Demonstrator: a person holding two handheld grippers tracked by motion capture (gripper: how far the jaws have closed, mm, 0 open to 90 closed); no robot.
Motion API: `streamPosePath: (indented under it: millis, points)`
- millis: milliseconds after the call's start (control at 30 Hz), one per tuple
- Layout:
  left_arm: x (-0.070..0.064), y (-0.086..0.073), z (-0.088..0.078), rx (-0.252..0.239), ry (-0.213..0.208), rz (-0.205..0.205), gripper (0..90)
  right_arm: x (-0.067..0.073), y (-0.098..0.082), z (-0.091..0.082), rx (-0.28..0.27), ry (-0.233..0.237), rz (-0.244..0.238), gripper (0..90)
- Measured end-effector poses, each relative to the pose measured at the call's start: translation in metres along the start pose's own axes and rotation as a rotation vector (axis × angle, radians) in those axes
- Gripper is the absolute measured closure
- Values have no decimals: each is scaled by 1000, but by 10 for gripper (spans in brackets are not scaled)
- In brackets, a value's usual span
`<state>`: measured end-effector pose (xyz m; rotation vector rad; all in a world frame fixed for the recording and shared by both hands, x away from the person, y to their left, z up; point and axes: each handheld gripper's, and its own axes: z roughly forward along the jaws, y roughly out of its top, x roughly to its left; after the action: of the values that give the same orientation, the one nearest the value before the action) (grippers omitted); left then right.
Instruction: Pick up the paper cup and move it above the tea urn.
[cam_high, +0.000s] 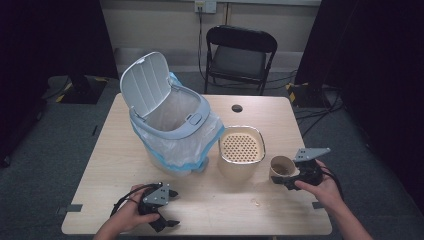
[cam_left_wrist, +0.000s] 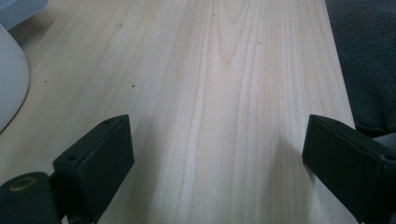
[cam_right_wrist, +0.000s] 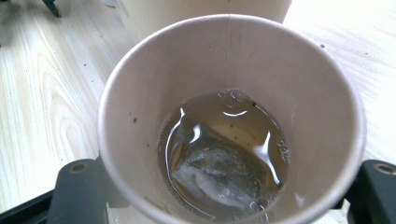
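Right gripper view: right gripper (cam_right_wrist: 224, 186) clamps cup (cam_right_wrist: 140, 84), teabag (cam_right_wrist: 219, 172) in liquid. Left gripper (cam_left_wrist: 215, 154) gapes wide over table (cam_left_wrist: 224, 70), near-left, holding nothing.

Matt paper cup (cam_right_wrist: 140, 93), pale wood-grain table (cam_left_wrist: 224, 93), prob. plastic bin (cam_high: 170, 120).

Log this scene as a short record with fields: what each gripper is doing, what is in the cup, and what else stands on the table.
right gripper: shut on the paper cup, jaws on either side of its wall
cup contents: a wet tea bag lying in shallow brownish liquid
left gripper: open, over bare wood, holding nothing
strainer container: beige, perforated top, just left of the cup
bin: lid up, plastic liner inside, tilted
table: light wood
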<state>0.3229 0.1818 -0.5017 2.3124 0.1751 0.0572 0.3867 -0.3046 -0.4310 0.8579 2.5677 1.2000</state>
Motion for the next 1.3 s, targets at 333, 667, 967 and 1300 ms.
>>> streamPosePath:
  millis: [333,667,967,1300]
  points:
    - [0,0,0,-1,0,0,83,-11,9,-4,10,-23,-4,276]
    - [0,0,0,2,-1,0,82,-21,18,-9,23,-34,-4,277]
    - [0,0,0,3,-1,0,82,-32,32,-13,17,-46,-5,278]
    - [0,0,0,4,-4,4,82,-40,48,-12,22,-48,-15,280]
